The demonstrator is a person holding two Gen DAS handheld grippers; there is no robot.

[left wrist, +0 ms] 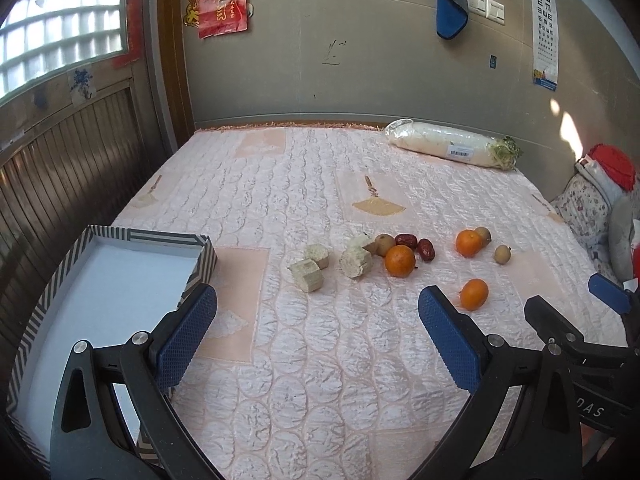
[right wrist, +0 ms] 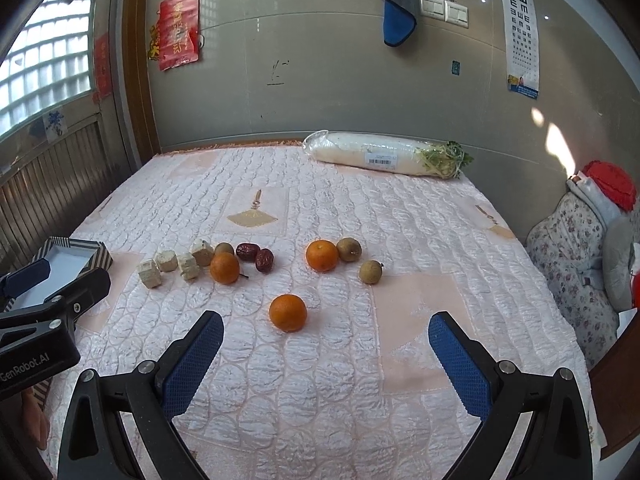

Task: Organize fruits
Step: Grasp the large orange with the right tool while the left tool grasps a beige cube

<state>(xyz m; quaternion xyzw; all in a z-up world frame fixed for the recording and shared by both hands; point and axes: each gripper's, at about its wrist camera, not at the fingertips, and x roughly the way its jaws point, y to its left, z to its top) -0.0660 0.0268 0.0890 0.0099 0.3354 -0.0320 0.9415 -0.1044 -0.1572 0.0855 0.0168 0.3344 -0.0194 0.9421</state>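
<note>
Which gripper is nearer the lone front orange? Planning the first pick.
Right. The right gripper sits just behind the front orange; the left gripper is off to its left.

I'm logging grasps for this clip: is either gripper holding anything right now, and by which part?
Nothing is held. The left gripper and right gripper are both open and empty above the cloth; the nearest orange lies untouched.

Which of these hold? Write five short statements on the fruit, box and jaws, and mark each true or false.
1. Three oranges lie on the quilt. True; the nearest orange sits apart.
2. The striped box holds fruit. False; nothing lies in it.
3. The right gripper grips an orange. False; its jaws are open and hold nothing.
4. The left gripper has open jaws. True.
5. The two red dates lie inside the box. False; they lie on the quilt.
</note>
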